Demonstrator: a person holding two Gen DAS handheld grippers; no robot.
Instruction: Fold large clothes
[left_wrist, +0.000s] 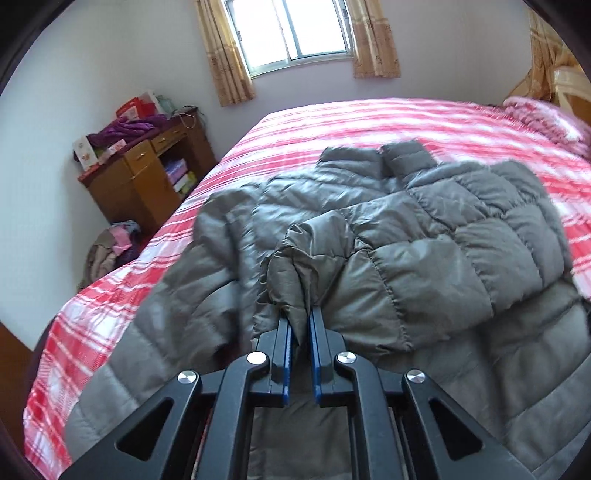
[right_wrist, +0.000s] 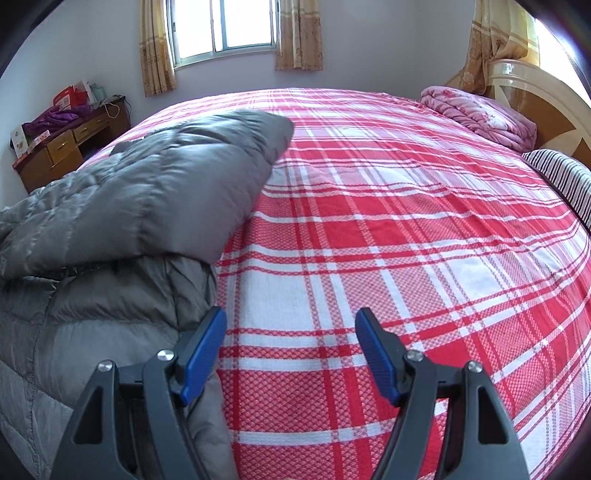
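Left gripper (left_wrist: 299, 314) pinched on a sleeve of the grey jacket (left_wrist: 424, 236) lying part-folded on the plaid bed (right_wrist: 369, 221); right gripper (right_wrist: 290, 321) wide open, empty; further folds apparently remain.

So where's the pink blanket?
In the right wrist view, the folded pink blanket sits at the bed's far right corner, against the headboard, beside a striped pillow.

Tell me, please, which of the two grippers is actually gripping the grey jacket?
The left gripper: its jaws are shut on a bunched fold of the grey jacket. The right gripper is open over the plaid bedspread.
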